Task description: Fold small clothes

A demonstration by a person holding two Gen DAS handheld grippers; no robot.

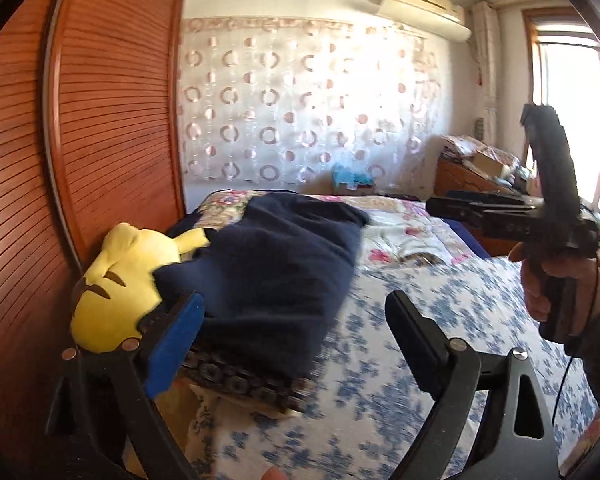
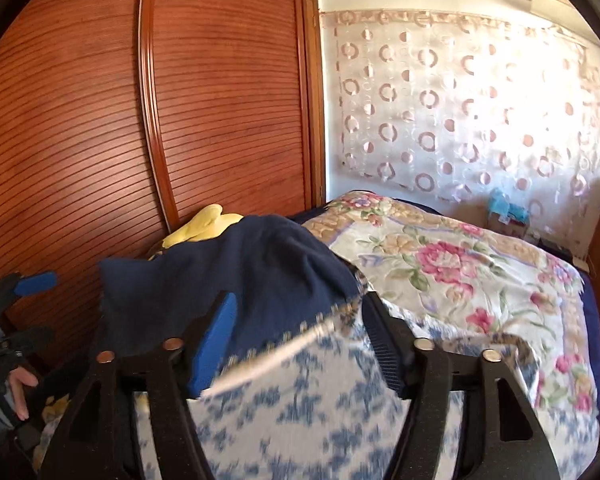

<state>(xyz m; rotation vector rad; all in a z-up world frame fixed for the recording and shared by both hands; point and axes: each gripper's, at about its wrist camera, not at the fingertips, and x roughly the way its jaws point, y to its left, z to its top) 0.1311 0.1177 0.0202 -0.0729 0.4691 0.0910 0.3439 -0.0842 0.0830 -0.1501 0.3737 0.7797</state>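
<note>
Evidently the fold itself looked finished: the navy garment lay as a compact folded bundle on a patterned pillow at the near left of the bed, its left edge against a yellow plush toy by the wooden wardrobe door. Both tools seemed to be at the letting-go stage. The left gripper had its fingers spread wide with nothing between the pads; the garment sat just beyond and partly behind the blue-padded left finger, apart from the right one. The right gripper also stood with fingers spread, the garment's near edge just past the tips and not pinched. In the left view it was held up to the far right, well clear of the bundle. By my judgement, the next move called for either tidying the bundle's loose far edge or reaching for another piece.
</note>
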